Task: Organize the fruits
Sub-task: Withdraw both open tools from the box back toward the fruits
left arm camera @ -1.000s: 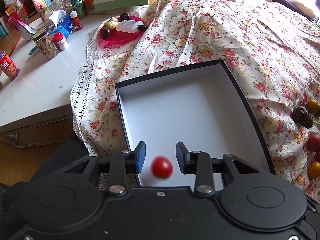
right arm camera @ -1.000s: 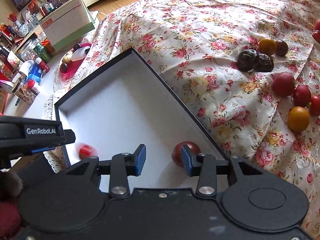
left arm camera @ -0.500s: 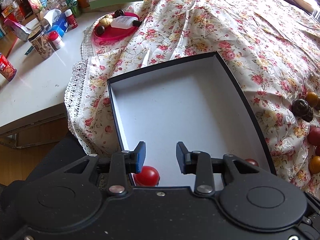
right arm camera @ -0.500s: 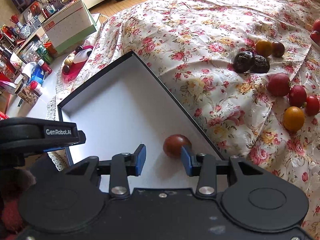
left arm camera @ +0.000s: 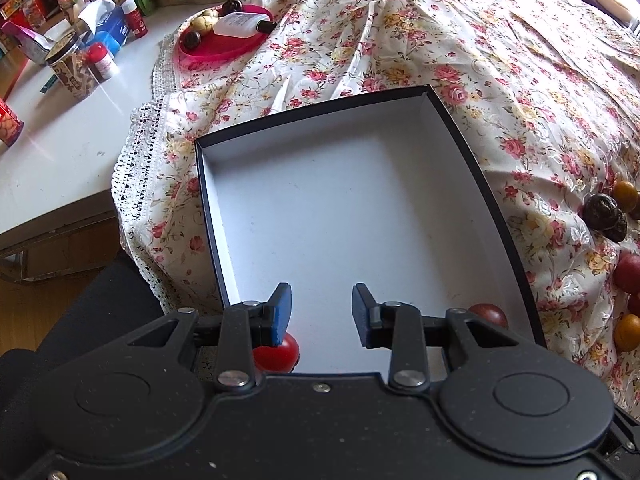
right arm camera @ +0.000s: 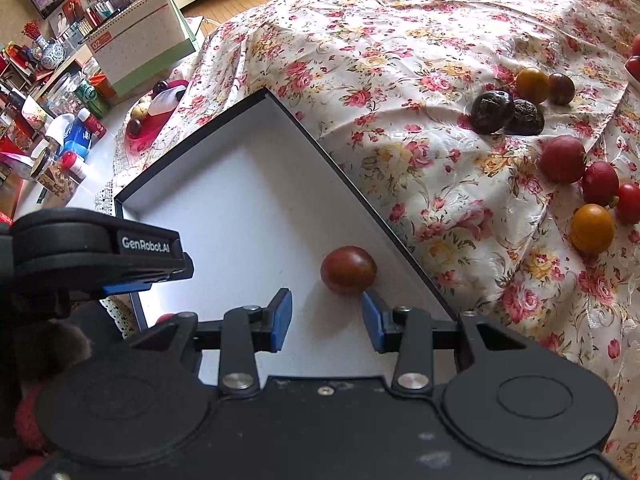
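Two tomatoes sitting in box (right arm camera: pixel 224 184): red tomato (left arm camera: pixel 280 354), dark tomato (right arm camera: pixel 349 270). Both jaws gaping wide, empty. I am counting most fruits (right arm camera: pixel 562 159) waiting on floral cloth (right arm camera: pixel 400 60).

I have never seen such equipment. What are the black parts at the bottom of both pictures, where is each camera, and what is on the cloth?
Each black part is a hand-held tool with two blue-tipped fingers; a person holds one in each hand, and no robot arm is there. Each picture comes from a camera on one tool, looking forward along its fingers. The left tool and the right tool are both open and hold nothing. Below them an open box lies on a flowered cloth. Inside lie a bright red tomato and a darker tomato. More fruits wait on the cloth to the right.
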`<state>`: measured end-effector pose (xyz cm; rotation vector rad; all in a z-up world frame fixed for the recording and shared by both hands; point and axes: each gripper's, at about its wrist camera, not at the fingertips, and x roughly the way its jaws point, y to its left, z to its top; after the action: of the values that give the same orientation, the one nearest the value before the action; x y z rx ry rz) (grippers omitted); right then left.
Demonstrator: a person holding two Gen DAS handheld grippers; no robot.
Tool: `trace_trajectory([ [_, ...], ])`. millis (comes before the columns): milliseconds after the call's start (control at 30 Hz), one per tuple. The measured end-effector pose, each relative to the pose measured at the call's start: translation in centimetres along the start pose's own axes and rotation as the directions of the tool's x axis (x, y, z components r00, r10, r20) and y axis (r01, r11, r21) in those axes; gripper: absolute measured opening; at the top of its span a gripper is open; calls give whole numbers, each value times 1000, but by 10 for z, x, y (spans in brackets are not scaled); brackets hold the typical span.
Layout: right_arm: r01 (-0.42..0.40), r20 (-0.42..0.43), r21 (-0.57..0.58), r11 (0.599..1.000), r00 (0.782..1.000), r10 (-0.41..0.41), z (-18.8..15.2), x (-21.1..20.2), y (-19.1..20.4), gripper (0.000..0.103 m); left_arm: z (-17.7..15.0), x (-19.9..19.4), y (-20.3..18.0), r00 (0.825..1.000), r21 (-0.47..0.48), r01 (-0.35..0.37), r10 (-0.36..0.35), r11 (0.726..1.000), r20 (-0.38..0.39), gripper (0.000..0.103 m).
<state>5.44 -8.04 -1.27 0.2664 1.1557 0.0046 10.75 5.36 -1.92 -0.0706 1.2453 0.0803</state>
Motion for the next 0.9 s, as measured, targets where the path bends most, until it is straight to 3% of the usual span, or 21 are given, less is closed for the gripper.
trace_trajectory([
  [500,7,16,9,1000,1000,-8,3,-15,-16,43,9,4,-4,1000,-37,22,-22,999,3,43],
  [900,110,95,102,989,988,-120,31,-45,-97,42,11,-15,-33,987,69,67,-76,995,140,43],
])
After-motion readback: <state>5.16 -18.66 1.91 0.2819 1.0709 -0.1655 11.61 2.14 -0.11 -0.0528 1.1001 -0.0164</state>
